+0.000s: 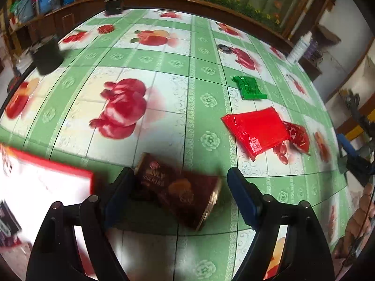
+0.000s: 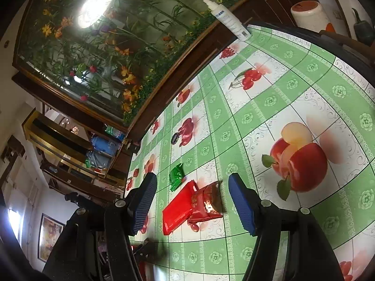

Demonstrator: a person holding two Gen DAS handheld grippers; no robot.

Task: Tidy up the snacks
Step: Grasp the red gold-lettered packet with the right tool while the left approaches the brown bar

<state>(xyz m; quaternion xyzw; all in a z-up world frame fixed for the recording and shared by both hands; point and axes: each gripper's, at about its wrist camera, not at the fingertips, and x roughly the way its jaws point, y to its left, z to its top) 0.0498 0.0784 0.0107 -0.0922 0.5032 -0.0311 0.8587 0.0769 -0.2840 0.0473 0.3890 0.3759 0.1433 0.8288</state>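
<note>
While spread under everything, green fruit-print tablecloth [image 1: 164, 75]. Red-rimmed white box [image 1: 42, 182] at near left edge. Dark brown snack packet [image 1: 180, 192] flat between left gripper [image 1: 180, 175] jaws, jaws apart, pads clear of it. Bright red packet [image 1: 255, 128] farther right, small dark red packet [image 1: 297, 135] touching it. Right gripper [image 2: 192, 187] jaws apart above those two, gripping nothing. Green packet [image 1: 248, 87] beyond, apart.

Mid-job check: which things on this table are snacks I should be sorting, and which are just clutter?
For the job:
brown snack pack
big red packet
small red packet
green packet
red-edged box

Just lying about:
spray bottle
black cup
bottle cap
</note>
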